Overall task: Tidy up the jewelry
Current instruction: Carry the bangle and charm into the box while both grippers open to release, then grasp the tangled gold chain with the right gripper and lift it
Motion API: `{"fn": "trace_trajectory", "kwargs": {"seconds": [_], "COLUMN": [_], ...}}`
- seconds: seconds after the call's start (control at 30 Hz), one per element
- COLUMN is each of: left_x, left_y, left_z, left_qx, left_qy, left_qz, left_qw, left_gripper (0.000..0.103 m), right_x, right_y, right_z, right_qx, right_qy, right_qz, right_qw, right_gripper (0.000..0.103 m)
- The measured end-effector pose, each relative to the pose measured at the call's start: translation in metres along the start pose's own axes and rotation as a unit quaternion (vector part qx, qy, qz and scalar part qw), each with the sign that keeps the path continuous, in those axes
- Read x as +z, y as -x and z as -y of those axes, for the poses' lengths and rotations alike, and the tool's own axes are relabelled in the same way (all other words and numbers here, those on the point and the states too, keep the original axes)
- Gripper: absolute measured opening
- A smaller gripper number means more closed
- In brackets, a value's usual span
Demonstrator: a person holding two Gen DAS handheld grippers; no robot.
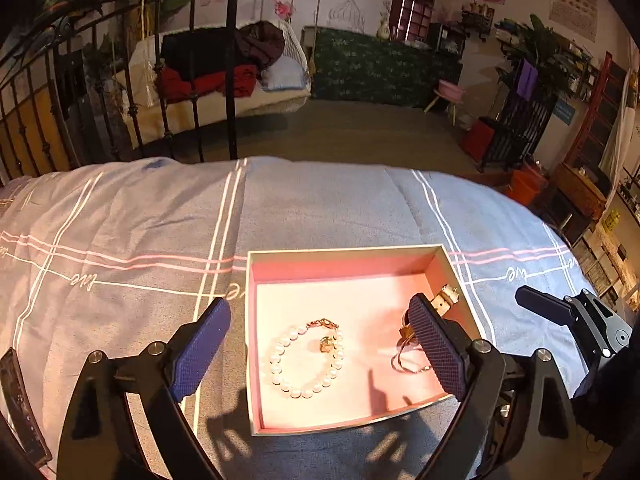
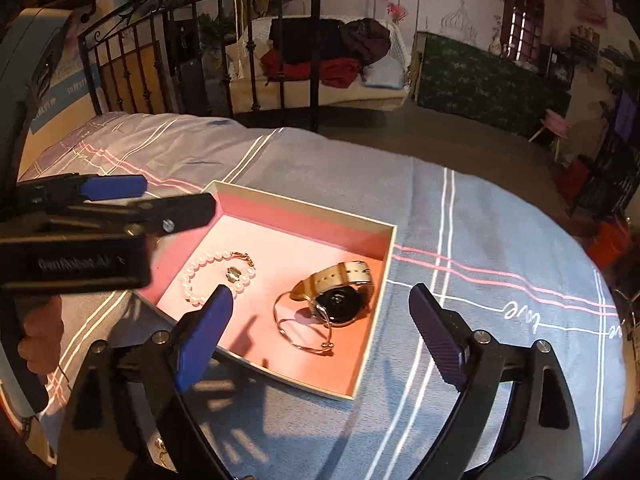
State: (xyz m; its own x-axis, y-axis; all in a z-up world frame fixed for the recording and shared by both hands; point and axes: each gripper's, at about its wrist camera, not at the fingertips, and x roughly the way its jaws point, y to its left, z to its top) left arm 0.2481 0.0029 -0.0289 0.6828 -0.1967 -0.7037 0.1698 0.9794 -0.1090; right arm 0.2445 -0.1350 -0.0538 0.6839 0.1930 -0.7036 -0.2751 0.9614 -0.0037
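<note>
An open shallow box (image 1: 344,250) with a pink lining lies on the striped bedcover (image 1: 120,220). Inside it, a pearl bracelet (image 1: 306,360) rings a small gold piece (image 1: 325,344). A thin gold bangle (image 1: 406,360) lies to its right. In the right wrist view the bangle (image 2: 304,328) leans against a watch (image 2: 340,292) with a pale strap. My left gripper (image 1: 320,346) hovers open over the box's near side, nothing between its fingers. My right gripper (image 2: 320,338) is open too, above the box's (image 2: 304,204) near right corner, empty.
The left gripper (image 2: 180,196) crosses the left side of the right wrist view, with a hand (image 2: 40,336) below it. The bedcover's far edge drops to the floor (image 1: 360,132). A black iron railing (image 1: 192,80) stands at the back left.
</note>
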Motion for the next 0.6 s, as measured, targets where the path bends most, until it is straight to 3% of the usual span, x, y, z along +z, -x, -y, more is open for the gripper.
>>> {"fn": "trace_trajectory", "kwargs": {"seconds": [0.07, 0.13, 0.27, 0.43, 0.6], "left_x": [-0.010, -0.030, -0.088, -0.149, -0.167], "left_y": [0.015, 0.028, 0.037, 0.037, 0.037], "left_z": [-0.003, -0.005, -0.007, -0.004, 0.018], "left_qx": [-0.016, -0.035, -0.044, -0.060, -0.052], "left_qy": [-0.006, -0.010, -0.016, 0.004, -0.036], "left_qz": [0.005, 0.004, -0.035, -0.086, -0.095], "left_qw": [0.9998, 0.9993, 0.9983, 0.9944, 0.9934], "left_gripper": [0.096, 0.097, 0.097, 0.096, 0.095], "right_x": [-0.012, -0.030, -0.083, -0.142, -0.169], "right_y": [0.015, 0.030, 0.054, 0.059, 0.056], "right_z": [0.008, 0.016, 0.025, 0.007, -0.018], "right_qx": [0.000, 0.006, 0.023, 0.068, 0.067], "right_qy": [-0.016, -0.037, -0.079, -0.114, -0.109], "right_qz": [0.006, 0.007, -0.003, -0.062, -0.089], "right_qw": [1.000, 0.999, 0.997, 0.989, 0.988], "right_gripper": [0.090, 0.093, 0.093, 0.075, 0.074]}}
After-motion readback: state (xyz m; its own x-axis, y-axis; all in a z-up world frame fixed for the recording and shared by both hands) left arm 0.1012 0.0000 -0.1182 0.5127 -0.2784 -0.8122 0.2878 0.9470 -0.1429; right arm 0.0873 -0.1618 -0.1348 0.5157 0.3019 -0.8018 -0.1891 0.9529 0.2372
